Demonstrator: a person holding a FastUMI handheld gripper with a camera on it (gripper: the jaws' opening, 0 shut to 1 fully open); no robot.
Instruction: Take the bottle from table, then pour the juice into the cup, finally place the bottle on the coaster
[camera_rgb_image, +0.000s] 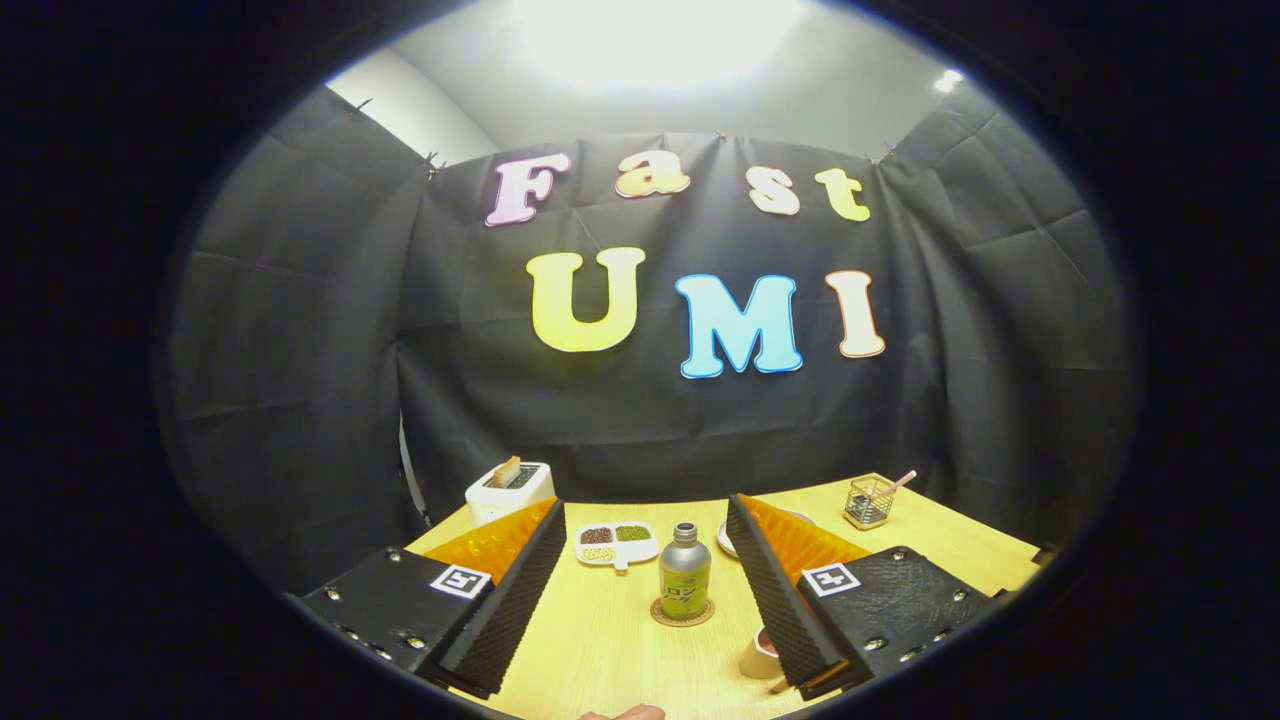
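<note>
A small silver bottle (685, 572) with a yellow-green label stands upright on a round brown coaster (682, 613) in the middle of the wooden table (610, 640). My gripper (650, 600) is open, its two black ribbed fingers (510, 600) spread wide either side of the bottle and well apart from it. A pale cup (760, 655) with dark liquid inside stands near the right finger, partly hidden behind it.
Beyond the bottle lies a white three-part dish (616, 543) of beans. A white toaster (509, 490) with a slice in it stands at the back left. A white plate (725, 538) sits behind the right finger; a wire basket (868, 502) stands back right. A fingertip (625, 713) shows at the near edge.
</note>
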